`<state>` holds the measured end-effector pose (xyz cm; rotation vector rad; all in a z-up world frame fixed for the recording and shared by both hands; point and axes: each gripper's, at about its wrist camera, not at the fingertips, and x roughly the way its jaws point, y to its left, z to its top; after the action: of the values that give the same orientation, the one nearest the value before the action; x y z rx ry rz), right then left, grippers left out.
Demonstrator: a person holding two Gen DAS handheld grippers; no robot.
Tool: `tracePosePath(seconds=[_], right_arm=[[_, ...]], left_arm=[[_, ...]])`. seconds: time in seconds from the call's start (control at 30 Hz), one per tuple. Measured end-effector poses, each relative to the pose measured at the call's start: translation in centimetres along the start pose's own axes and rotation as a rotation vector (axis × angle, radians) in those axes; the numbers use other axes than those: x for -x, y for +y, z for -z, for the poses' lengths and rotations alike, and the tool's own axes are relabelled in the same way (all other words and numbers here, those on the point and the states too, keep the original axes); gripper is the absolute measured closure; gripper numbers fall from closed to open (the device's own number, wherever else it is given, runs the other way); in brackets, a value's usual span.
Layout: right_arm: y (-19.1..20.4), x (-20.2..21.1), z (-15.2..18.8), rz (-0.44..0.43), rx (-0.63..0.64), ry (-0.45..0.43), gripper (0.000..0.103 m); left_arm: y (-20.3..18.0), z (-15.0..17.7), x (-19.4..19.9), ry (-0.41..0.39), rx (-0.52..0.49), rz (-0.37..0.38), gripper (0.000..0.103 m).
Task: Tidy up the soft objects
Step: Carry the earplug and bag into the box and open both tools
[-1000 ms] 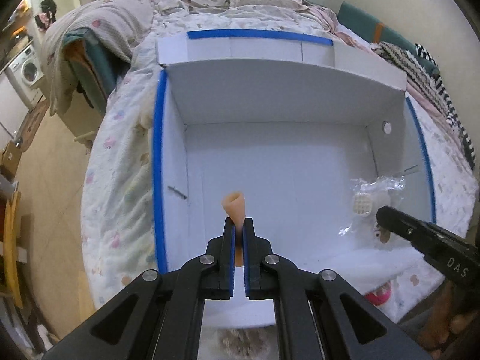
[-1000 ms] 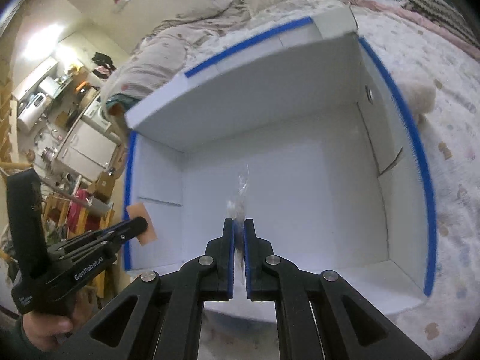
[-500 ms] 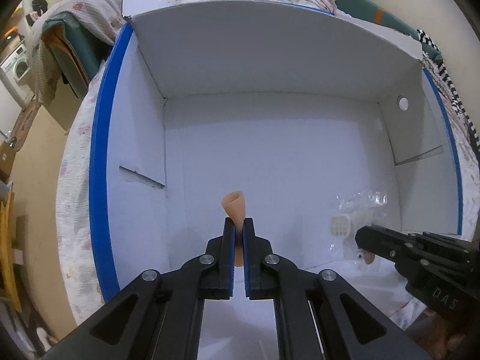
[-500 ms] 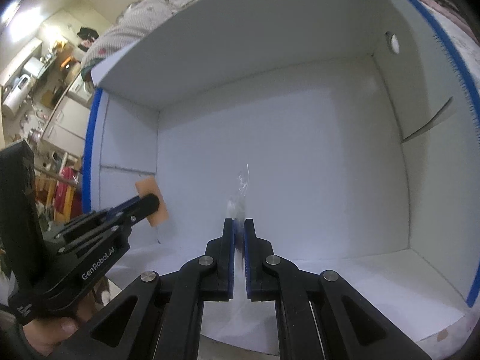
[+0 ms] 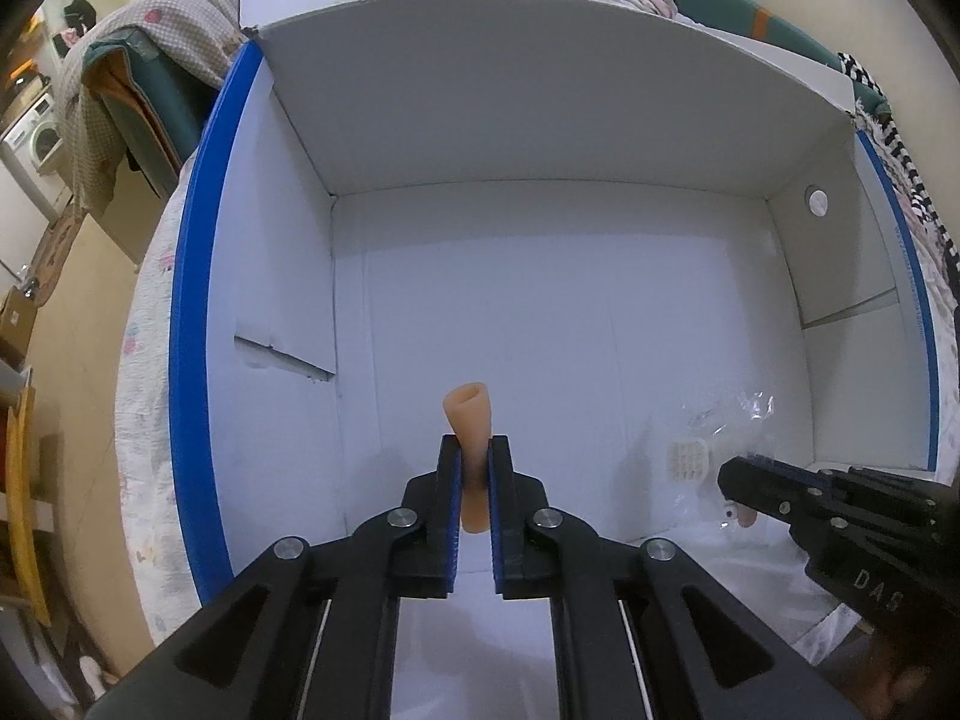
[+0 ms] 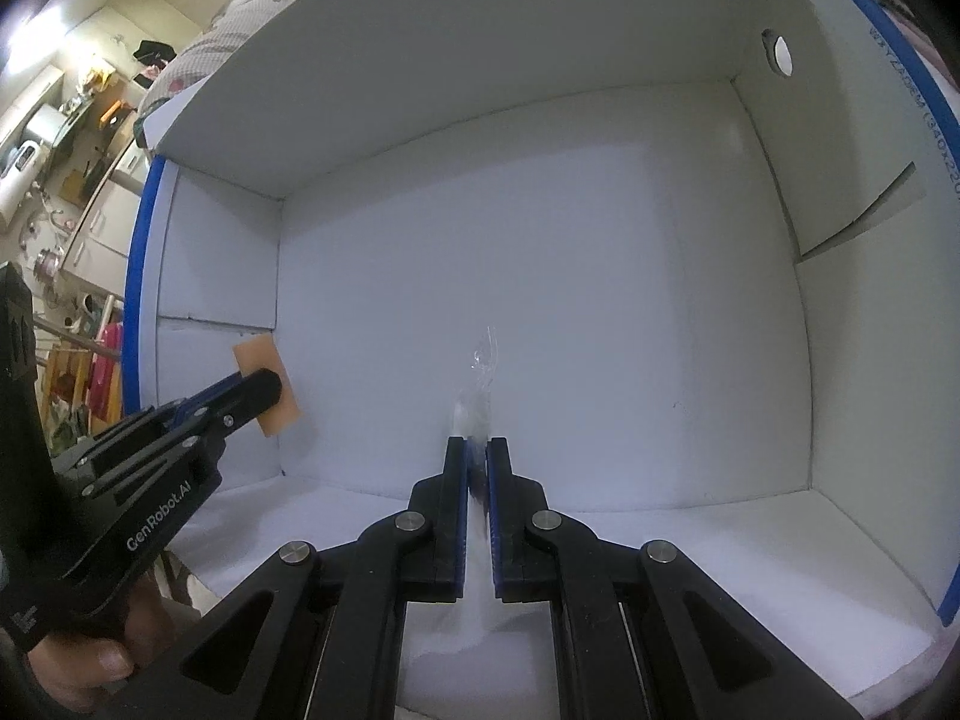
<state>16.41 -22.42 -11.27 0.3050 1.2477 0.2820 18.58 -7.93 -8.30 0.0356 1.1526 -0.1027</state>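
Note:
My left gripper (image 5: 474, 450) is shut on a soft peach-coloured piece (image 5: 469, 420) and holds it inside the white box with blue edges (image 5: 198, 276), near the box's front left. From the right wrist view the piece (image 6: 267, 381) looks flat and rectangular, held by the left gripper (image 6: 264, 387). My right gripper (image 6: 475, 450) is shut on a clear plastic bag (image 6: 477, 390). In the left wrist view the bag (image 5: 714, 438) holds a small white item and hangs from the right gripper (image 5: 735, 480) at the front right of the box.
The box (image 6: 888, 60) lies on a bed with a patterned sheet (image 5: 144, 360). Rumpled bedding (image 5: 180, 18) lies beyond it. A washing machine (image 5: 36, 138) and room clutter (image 6: 72, 168) stand off to the left.
Both grippers have moved forward and down into the box with their objects still held. The box now fills both views.

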Motion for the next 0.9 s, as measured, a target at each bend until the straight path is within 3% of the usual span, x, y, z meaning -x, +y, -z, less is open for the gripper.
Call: tracePosePath(seconds=[0.27, 0.37, 0.43, 0.47, 0.6, 0.7, 0.9], right_arm=[[-0.1, -0.1, 0.1, 0.021, -0.016, -0.005, 0.089], [0.2, 0.1, 0.0, 0.034, -0.010, -0.018, 0.069], [0.4, 0.2, -0.1, 0.036, -0.008, -0.029, 0.039], [0.4, 0.3, -0.1, 0.034, -0.009, -0.034, 0.036], [0.6, 0.4, -0.1, 0.058, -0.018, -0.035, 0.034], [0.6, 0.5, -0.2, 0.086, -0.031, -0.040, 0.027], [-0.1, 0.5, -0.1, 0.095, -0.041, -0.063, 0.027]], left_arm=[[-0.3, -0.1, 0.1, -0.003, -0.009, -0.008, 0.088], [-0.3, -0.1, 0.2, -0.014, -0.015, -0.010, 0.086], [-0.4, -0.2, 0.3, -0.016, -0.021, -0.013, 0.086], [-0.3, -0.2, 0.3, -0.017, -0.024, -0.016, 0.086], [-0.1, -0.2, 0.4, -0.016, -0.015, -0.016, 0.086], [0.0, -0.1, 0.6, -0.017, -0.010, -0.014, 0.085], [0.1, -0.1, 1.3, -0.026, -0.011, -0.007, 0.083]])
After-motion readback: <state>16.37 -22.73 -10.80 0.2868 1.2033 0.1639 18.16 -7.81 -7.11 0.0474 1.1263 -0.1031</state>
